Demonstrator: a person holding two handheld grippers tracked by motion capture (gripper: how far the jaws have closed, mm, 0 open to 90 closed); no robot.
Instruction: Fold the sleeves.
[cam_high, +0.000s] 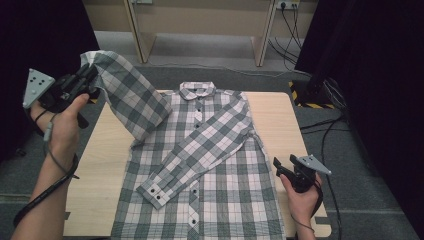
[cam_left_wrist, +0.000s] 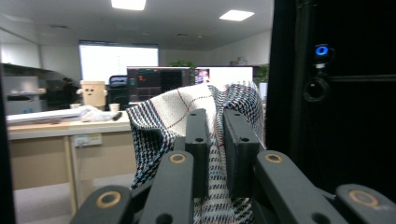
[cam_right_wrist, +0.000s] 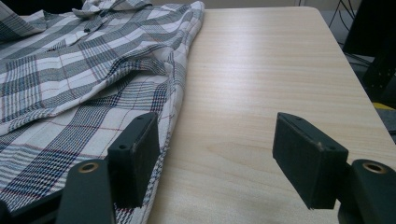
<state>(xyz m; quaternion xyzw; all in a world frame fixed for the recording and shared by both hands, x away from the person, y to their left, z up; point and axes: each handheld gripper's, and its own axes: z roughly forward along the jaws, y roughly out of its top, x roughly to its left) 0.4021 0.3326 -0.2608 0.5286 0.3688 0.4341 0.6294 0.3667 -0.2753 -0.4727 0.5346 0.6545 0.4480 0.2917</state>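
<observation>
Nearest, right hand-held gripper (cam_high: 286, 169) resting at the near right edge of the table (cam_high: 280, 117), jaws spread wide and empty, one pad just beside the hem of the plaid button-up shirt (cam_high: 210, 165) — not pinching it. Shirt laid flat, front up, collar at the far side, right sleeve (cam_high: 197, 155) already folded diagonally across the chest, cuff toward the near left. Farther off at the left, left hand-held gripper (cam_high: 87, 80) raised above the table's far-left corner, jaws narrowed and clamped on the cuff end of the left sleeve (cam_high: 127, 92), cloth bunched between the pads (cam_left_wrist: 198, 140).

For a clean fold, probably best to carry that sleeve across level — kept taut, laid over the first one without dragging the shoulder. Worth steadying the body with the free gripper if the fabric starts sliding.
</observation>
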